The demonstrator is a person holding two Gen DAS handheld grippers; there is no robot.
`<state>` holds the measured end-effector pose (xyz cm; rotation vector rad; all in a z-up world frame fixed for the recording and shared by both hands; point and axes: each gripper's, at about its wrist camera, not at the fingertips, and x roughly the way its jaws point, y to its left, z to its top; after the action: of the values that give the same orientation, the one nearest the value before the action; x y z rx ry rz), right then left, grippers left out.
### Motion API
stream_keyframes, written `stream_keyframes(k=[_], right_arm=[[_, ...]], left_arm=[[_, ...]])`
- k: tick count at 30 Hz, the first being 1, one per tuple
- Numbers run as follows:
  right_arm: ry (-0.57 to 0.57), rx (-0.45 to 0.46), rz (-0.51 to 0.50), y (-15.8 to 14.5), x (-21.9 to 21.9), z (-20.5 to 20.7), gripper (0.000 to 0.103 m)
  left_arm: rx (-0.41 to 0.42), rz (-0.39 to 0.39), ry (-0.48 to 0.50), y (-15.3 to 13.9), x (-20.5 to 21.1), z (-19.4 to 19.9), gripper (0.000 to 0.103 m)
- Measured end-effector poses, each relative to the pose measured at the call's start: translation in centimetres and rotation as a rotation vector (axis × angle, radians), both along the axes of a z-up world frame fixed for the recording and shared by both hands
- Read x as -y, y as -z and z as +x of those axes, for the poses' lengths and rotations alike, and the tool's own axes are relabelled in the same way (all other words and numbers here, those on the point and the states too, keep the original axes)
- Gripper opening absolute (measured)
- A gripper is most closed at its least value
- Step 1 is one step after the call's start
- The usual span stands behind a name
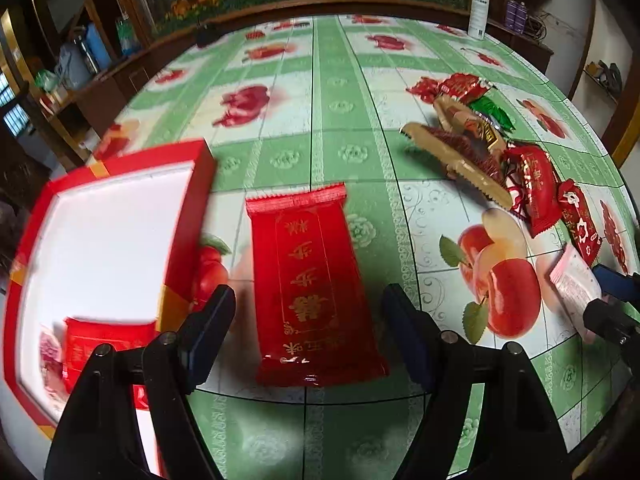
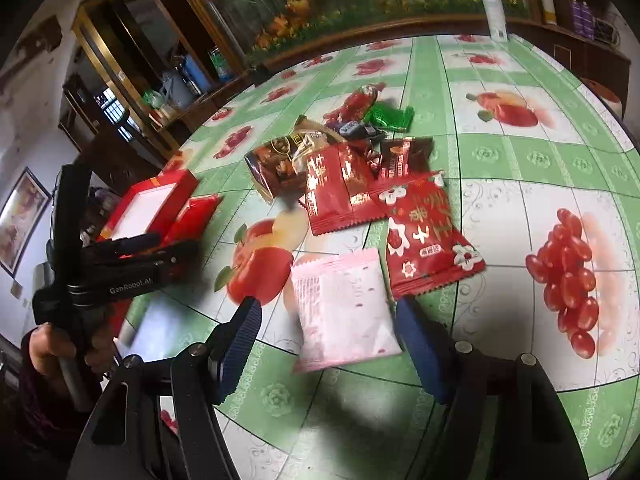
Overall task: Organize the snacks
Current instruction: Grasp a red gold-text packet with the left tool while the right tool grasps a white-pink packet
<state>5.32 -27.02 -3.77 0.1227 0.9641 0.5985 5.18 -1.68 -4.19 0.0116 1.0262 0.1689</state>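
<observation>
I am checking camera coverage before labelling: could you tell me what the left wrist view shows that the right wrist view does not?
Only the left wrist view shows inside the red box, where a red packet already lies, and the left gripper open around the long red packet.

Only the right wrist view shows the right gripper open around the pink packet, and the hand holding the other tool.

Both show the snack pile, the white bottle and the tablecloth.

One red box [image 1: 188, 216], one pink packet [image 2: 344, 308], one green candy [image 2: 390, 117], one spray bottle [image 2: 495, 8].
</observation>
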Motion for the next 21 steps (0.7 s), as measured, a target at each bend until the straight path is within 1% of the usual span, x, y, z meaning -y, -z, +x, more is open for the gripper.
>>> stream_keyframes(k=[1,3,4,5,6,8,10,12,13,14,16,18,19,20,21], right_arm=[[-0.007,-0.003,-0.015,0.1,-0.3,0.0,0.075],[-0.014,0.019,-0.064,0.1,-1.0,-0.2,0.075],[-0.017,0.033,-0.098,0.1,-1.5,-0.3,0.075],[-0.020,0.046,-0.138,0.1,-2.0,-0.5,0.075],[-0.022,0.057,-0.165,0.2,-2.4,-0.6,0.075],[-0.027,0.080,-0.224,0.3,-3.2,-0.9,0.076],[-0.026,0.104,-0.281,0.5,-3.9,-1.2,0.073],[-0.020,0.130,-0.324,0.5,-4.3,-1.6,0.060],[-0.027,0.134,-0.322,0.5,-4.4,-1.7,0.057],[-0.037,0.141,-0.318,0.5,-4.4,-1.8,0.053],[-0.046,0.144,-0.312,0.5,-4.5,-1.9,0.051],[-0.048,0.141,-0.304,0.4,-4.4,-1.8,0.051],[-0.050,0.140,-0.300,0.4,-4.3,-1.8,0.051],[-0.055,0.140,-0.297,0.4,-4.4,-1.8,0.051],[-0.060,0.139,-0.295,0.3,-4.4,-1.8,0.052]], left_arm=[[0.006,-0.023,-0.001,0.0,-0.2,-0.1,0.076],[0.001,-0.054,0.002,0.1,-0.5,0.0,0.076],[-0.003,-0.080,-0.001,0.2,-0.8,0.0,0.076],[-0.004,-0.097,-0.006,0.3,-1.0,0.1,0.079],[-0.003,-0.095,-0.016,0.4,-1.2,0.0,0.082],[0.006,-0.093,-0.018,0.4,-1.2,0.1,0.083],[0.015,-0.089,-0.017,0.5,-1.1,-0.1,0.083],[0.026,-0.089,-0.018,0.5,-1.0,-0.2,0.083],[0.029,-0.089,-0.018,0.4,-1.1,-0.2,0.083],[0.035,-0.087,-0.016,0.5,-1.0,-0.2,0.083],[0.048,-0.086,-0.002,0.3,-0.8,-0.2,0.078],[0.061,-0.080,0.028,0.1,-0.4,-0.3,0.062],[0.064,-0.067,0.045,0.0,0.1,-0.4,0.058],[0.067,-0.070,0.063,-0.1,0.4,-0.4,0.055],[0.064,-0.073,0.094,-0.1,1.0,-0.5,0.053]])
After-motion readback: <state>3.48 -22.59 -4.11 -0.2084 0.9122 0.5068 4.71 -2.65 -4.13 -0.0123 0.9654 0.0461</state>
